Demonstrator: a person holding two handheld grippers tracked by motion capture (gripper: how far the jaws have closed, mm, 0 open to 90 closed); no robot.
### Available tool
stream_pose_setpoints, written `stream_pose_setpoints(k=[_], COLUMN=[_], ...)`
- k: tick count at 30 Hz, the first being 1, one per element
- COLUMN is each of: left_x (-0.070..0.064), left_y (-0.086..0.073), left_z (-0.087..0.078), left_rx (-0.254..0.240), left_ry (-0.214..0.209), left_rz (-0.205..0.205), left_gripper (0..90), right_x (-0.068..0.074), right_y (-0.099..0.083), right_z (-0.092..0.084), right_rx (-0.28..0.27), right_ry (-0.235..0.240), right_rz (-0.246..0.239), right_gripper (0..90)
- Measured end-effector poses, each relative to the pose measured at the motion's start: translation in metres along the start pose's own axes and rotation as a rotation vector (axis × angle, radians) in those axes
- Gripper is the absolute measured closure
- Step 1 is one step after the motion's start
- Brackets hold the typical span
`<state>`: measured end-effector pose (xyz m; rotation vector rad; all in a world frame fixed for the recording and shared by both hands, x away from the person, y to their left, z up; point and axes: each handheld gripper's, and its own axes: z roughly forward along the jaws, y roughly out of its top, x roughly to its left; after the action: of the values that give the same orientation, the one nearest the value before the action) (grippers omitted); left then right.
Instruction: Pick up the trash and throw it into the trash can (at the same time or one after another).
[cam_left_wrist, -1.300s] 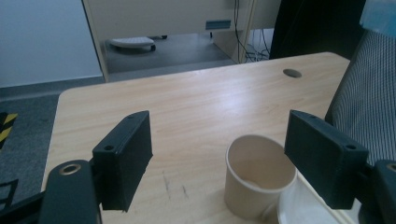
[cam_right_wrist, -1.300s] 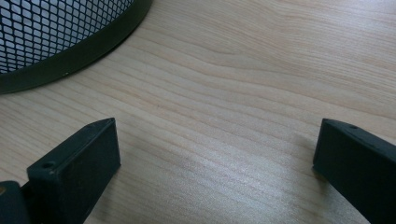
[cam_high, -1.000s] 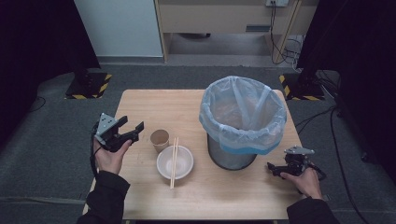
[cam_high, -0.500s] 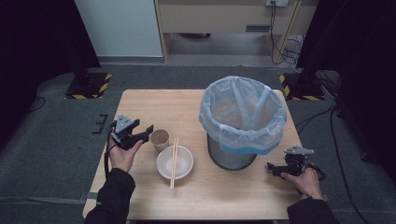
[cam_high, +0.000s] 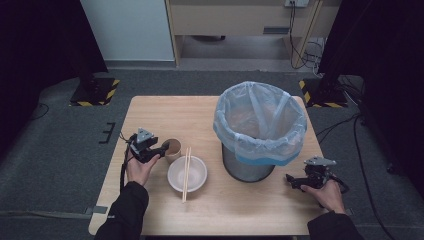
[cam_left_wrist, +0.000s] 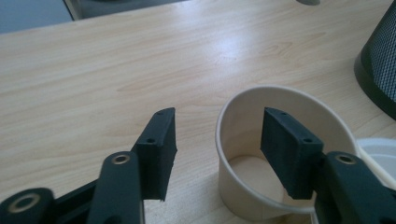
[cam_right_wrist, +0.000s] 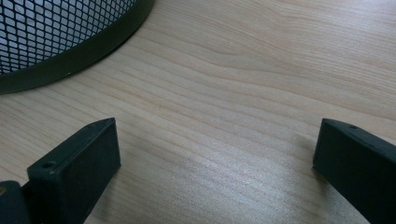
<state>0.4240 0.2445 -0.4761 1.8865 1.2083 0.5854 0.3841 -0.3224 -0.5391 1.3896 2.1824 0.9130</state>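
Cup wall between closing left gripper jaws, untouched.

Wide-apart jaws over the table beside the mesh bin.

Paper cup's base perhaps cropped

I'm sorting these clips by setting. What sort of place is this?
Probably a lab or studio set up for recording, not a dining room: black curtains flank a lone wooden table, stand bases marked with hazard tape sit on the carpet, and cables trail behind.
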Motion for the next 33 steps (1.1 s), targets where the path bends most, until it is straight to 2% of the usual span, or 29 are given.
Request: stream_pose_setpoints(k=[5, 10, 14, 18, 23, 33], left_x=[0.000, 0.001, 0.001, 0.002, 0.003, 0.009], left_y=[-0.003, -0.005, -0.005, -0.005, -0.005, 0.003], left_z=[0.003, 0.006, 0.006, 0.002, -0.001, -0.020], left_rx=[0.039, 0.076, 0.093, 0.090, 0.087, 0.003], left_ry=[-0.005, -0.017, -0.006, -0.005, -0.016, 0.015], left_rz=[-0.011, -0.039, -0.030, -0.041, -0.067, -0.088], left_gripper=[53.1, 63.1, 72.1, 79.6, 81.6, 83.9], right_x=[0.000, 0.000, 0.000, 0.000, 0.000, 0.001], right_y=[0.000, 0.000, 0.000, 0.000, 0.000, 0.000], right_z=[0.000, 0.000, 0.000, 0.000, 0.000, 0.000], right_rx=[-0.002, -0.003, -0.002, -0.002, -0.002, 0.000], right_ry=[0.000, 0.002, 0.004, 0.004, 0.005, 0.009], right_rz=[-0.009, -0.010, -0.011, -0.011, -0.012, -0.011], right_gripper=[0.9, 0.9, 0.9, 0.9, 0.9, 0.9])
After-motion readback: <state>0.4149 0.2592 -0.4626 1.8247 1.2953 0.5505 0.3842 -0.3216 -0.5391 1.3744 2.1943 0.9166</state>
